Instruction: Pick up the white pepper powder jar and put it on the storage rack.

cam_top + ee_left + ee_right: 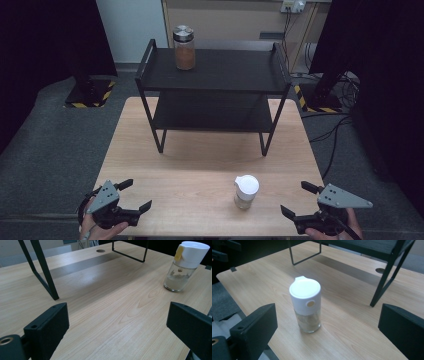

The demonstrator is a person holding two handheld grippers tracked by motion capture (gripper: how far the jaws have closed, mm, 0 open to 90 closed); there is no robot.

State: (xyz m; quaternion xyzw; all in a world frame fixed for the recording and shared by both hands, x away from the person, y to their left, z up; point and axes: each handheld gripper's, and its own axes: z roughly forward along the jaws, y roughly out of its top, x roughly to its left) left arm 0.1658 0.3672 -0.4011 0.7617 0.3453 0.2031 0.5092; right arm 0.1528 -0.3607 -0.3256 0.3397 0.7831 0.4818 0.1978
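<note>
A small glass shaker with a white cap [246, 191] stands upright on the wooden table [200, 165], near its front edge and right of centre. My right gripper [299, 199] hovers open at the table's front right corner, a short way right of the shaker. In the right gripper view the shaker [306, 305] stands ahead of the open jaws, not between them. My left gripper [136, 196] is open at the front left corner, nothing in it. In the left gripper view the shaker [184, 265] is far off to the right. A glass jar of brown powder [184, 48] sits on the black shelf's top.
A black two-tier metal shelf [215, 87] stands on the far half of the table, its legs [45, 272] ahead of the left gripper. A round cable hole [100, 250] lies in the tabletop. Grey floor and cables surround the table.
</note>
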